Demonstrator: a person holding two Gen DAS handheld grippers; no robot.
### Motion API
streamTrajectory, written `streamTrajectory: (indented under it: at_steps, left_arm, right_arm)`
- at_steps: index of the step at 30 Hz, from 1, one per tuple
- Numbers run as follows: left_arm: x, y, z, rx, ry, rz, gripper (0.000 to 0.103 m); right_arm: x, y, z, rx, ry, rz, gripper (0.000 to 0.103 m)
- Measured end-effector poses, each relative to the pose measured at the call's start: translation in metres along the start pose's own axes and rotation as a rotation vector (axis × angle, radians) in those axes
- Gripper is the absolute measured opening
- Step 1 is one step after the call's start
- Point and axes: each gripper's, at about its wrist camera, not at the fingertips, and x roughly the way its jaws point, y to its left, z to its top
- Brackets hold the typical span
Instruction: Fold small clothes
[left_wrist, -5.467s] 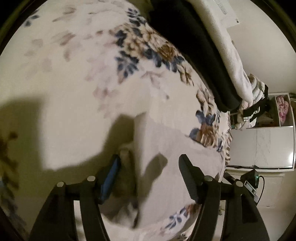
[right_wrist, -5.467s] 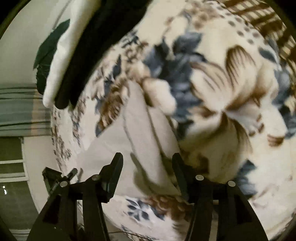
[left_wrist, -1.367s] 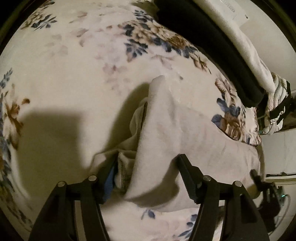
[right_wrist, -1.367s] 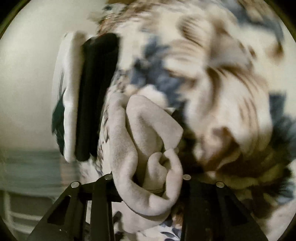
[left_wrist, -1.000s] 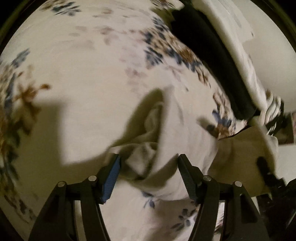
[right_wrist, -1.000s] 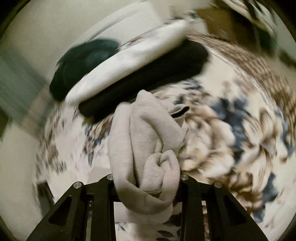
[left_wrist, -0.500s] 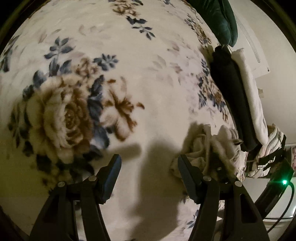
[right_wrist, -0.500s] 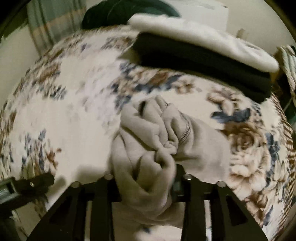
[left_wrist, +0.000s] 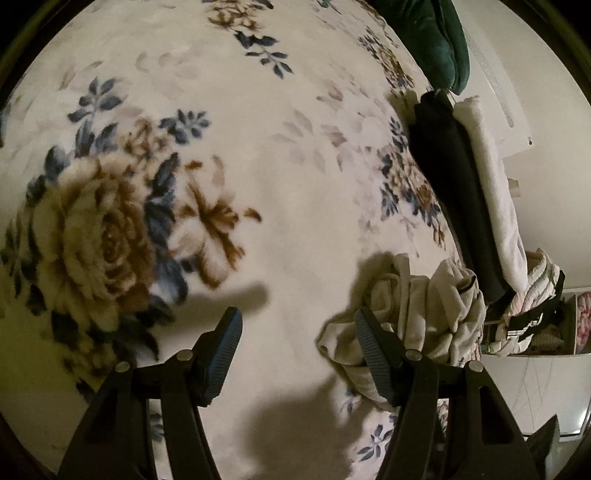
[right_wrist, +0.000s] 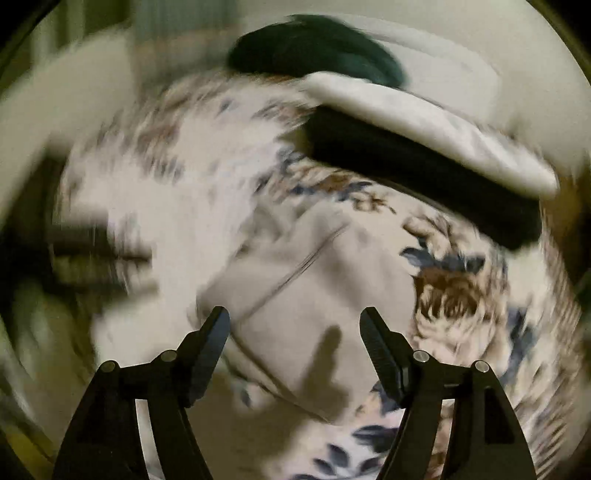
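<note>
A small beige garment (left_wrist: 424, 306) lies crumpled on the floral blanket (left_wrist: 258, 147), just right of my left gripper's right finger. My left gripper (left_wrist: 295, 325) is open and empty over bare blanket. In the blurred right wrist view the same beige garment (right_wrist: 314, 277) lies on the blanket under and ahead of my right gripper (right_wrist: 295, 325), which is open and holds nothing.
A stack of folded clothes, black (left_wrist: 454, 192) under white (left_wrist: 495, 206), lies along the blanket's far right edge; it also shows in the right wrist view (right_wrist: 424, 173). A dark green cushion (left_wrist: 432, 37) sits beyond it. A heap of laundry (left_wrist: 532, 306) lies at the right.
My right gripper has opened and let go of the bunched beige garment, which now lies on the blanket. My left gripper stays open, having moved left off the garment earlier.
</note>
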Motion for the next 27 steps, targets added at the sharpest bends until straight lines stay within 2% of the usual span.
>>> streamTrajectory:
  at_steps: [2, 4, 5, 6, 7, 8, 9, 12, 14, 17, 20, 21, 22, 23, 24, 27]
  left_arm:
    - [-0.001, 0.002, 0.0, 0.0, -0.002, 0.01, 0.061]
    - [-0.003, 0.004, -0.001, 0.003, -0.003, 0.022, 0.061]
    - [-0.004, 0.004, -0.002, 0.005, -0.002, 0.025, 0.061]
    - [-0.005, 0.004, -0.003, 0.007, -0.002, 0.027, 0.061]
    - [-0.006, 0.003, -0.004, 0.014, -0.002, 0.029, 0.061]
    - [-0.006, 0.001, -0.005, 0.02, -0.001, 0.03, 0.061]
    - [-0.007, -0.001, -0.008, 0.029, 0.002, 0.026, 0.061]
    - [-0.003, -0.011, -0.018, 0.052, 0.019, 0.009, 0.061]
    - [0.004, -0.02, -0.027, 0.058, 0.042, -0.014, 0.061]
    - [0.019, -0.037, -0.042, 0.047, 0.084, -0.072, 0.061]
    - [0.033, -0.058, -0.055, 0.061, 0.122, -0.11, 0.061]
    - [0.037, -0.067, -0.058, 0.084, 0.121, -0.112, 0.061]
    - [0.039, -0.076, -0.06, 0.119, 0.112, -0.105, 0.061]
    - [0.042, -0.083, -0.06, 0.157, 0.098, -0.09, 0.061]
    - [0.047, -0.092, -0.06, 0.21, 0.078, -0.066, 0.061]
    - [0.078, -0.109, -0.054, 0.32, 0.122, -0.055, 0.061]
  right_arm:
    - [0.013, 0.022, 0.001, -0.088, -0.003, -0.065, 0.075]
    - [0.031, 0.035, 0.007, -0.127, 0.022, -0.09, 0.075]
    - [0.036, 0.037, 0.008, -0.127, 0.036, -0.092, 0.072]
    - [0.04, 0.034, 0.011, -0.086, 0.045, -0.084, 0.049]
    - [0.039, 0.019, 0.013, 0.027, 0.046, -0.056, 0.035]
    - [0.035, 0.004, 0.013, 0.13, 0.04, -0.035, 0.027]
    - [0.025, -0.023, 0.009, 0.292, 0.023, -0.019, 0.024]
    - [0.001, -0.076, -0.016, 0.561, 0.039, -0.049, 0.022]
    - [-0.019, -0.125, -0.056, 0.82, 0.06, -0.064, 0.022]
    - [-0.028, -0.175, -0.116, 1.089, 0.11, -0.111, 0.024]
    - [-0.01, -0.21, -0.184, 1.341, 0.234, -0.032, 0.031]
    - [-0.007, -0.216, -0.201, 1.403, 0.244, 0.0, 0.031]
    - [-0.005, -0.221, -0.215, 1.445, 0.246, 0.02, 0.032]
    - [-0.006, -0.223, -0.221, 1.454, 0.247, 0.021, 0.041]
    - [-0.008, -0.225, -0.224, 1.452, 0.236, 0.028, 0.046]
    - [-0.01, -0.227, -0.223, 1.392, 0.221, 0.065, 0.046]
